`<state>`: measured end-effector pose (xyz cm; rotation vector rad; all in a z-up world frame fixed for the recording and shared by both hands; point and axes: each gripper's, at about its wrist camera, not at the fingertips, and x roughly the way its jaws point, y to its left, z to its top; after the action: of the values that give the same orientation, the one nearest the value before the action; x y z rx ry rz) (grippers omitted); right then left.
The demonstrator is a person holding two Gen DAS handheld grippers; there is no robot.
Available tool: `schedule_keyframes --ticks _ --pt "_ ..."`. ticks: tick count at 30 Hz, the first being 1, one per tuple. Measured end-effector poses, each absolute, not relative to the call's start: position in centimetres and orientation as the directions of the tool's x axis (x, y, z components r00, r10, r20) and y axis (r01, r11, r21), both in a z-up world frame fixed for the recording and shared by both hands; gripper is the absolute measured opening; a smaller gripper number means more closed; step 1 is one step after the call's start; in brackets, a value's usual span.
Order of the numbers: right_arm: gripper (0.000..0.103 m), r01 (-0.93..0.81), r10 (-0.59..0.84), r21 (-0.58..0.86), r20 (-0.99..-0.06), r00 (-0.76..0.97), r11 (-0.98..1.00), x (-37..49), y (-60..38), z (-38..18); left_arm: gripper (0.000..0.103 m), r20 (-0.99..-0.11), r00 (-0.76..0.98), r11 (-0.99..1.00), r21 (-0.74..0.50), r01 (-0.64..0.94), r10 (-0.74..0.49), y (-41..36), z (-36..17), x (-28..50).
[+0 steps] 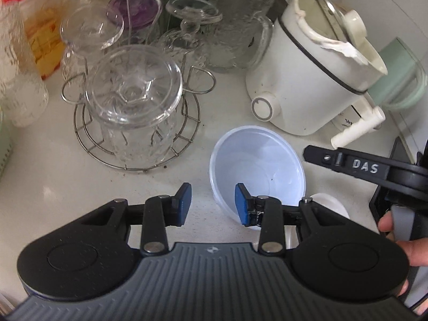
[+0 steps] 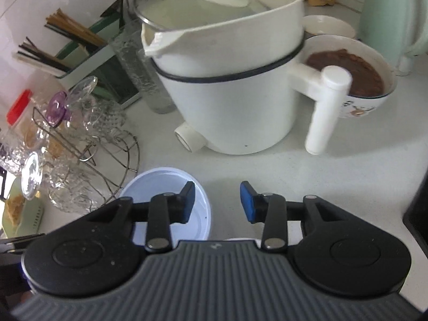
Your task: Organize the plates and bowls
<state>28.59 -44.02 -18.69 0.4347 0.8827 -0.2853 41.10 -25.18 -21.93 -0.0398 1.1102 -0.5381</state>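
Observation:
A pale blue plastic bowl (image 1: 258, 165) stands upright on the white counter; it also shows in the right wrist view (image 2: 163, 184). My left gripper (image 1: 213, 203) is open and empty, its right finger over the bowl's near rim. My right gripper (image 2: 217, 201) is open and empty just right of the bowl, its left finger above the bowl's rim. A white dish (image 1: 330, 204) lies partly hidden behind my left gripper. A patterned bowl of brown food (image 2: 355, 72) and a small white bowl (image 2: 327, 25) sit behind the pot.
A white electric pot (image 1: 307, 80) with lid and side handle (image 2: 325, 112) stands behind the blue bowl. A wire rack of upturned glasses (image 1: 133, 112) is to the left. A mint kettle (image 2: 390, 13), chopstick holder (image 2: 88, 53) and dark stove edge (image 2: 417, 214) surround the area.

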Motion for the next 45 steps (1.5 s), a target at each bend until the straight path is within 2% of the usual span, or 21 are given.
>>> schedule_keyframes --ticks 4,5,9,11,14,33,38,45 --pt "0.038 0.41 -0.018 0.275 -0.812 0.583 0.87 29.3 -43.9 -20.0 0.041 -0.84 0.322 0.872 -0.306 0.383 -0.437 -25.5 -22.5 41.2" --pt "0.034 0.405 -0.018 0.264 -0.819 0.573 0.875 29.4 -43.7 -20.2 0.041 -0.842 0.321 0.873 -0.305 0.38 -0.434 -25.7 -22.6 41.2" --pt "0.03 0.378 0.001 0.256 -0.829 0.559 0.889 29.9 -43.0 -20.9 0.039 -0.839 0.313 0.869 -0.321 0.376 -0.445 -25.9 -23.3 41.2" --pt "0.02 0.36 0.012 0.265 -0.819 0.573 0.894 30.1 -42.7 -21.0 0.036 -0.837 0.31 0.866 -0.325 0.381 -0.451 -26.1 -23.5 41.1" --pt "0.018 0.321 0.0 0.229 -0.814 0.582 0.919 30.5 -42.1 -21.1 0.036 -0.838 0.325 0.873 -0.312 0.374 -0.439 -26.3 -23.6 41.0" --pt "0.018 0.314 0.05 0.319 -0.767 0.639 0.894 28.6 -43.2 -18.3 0.036 -0.764 0.358 0.835 -0.418 0.358 -0.536 -24.3 -18.5 38.1" --pt "0.018 0.337 0.083 0.406 -0.733 0.675 0.849 27.1 -43.8 -17.6 0.036 -0.744 0.35 0.81 -0.434 0.395 -0.569 -23.6 -16.4 37.4" --pt "0.018 0.309 0.102 0.453 -0.682 0.724 0.836 25.1 -42.9 -14.9 0.036 -0.708 0.355 0.784 -0.479 0.395 -0.611 -21.5 -13.0 36.6"
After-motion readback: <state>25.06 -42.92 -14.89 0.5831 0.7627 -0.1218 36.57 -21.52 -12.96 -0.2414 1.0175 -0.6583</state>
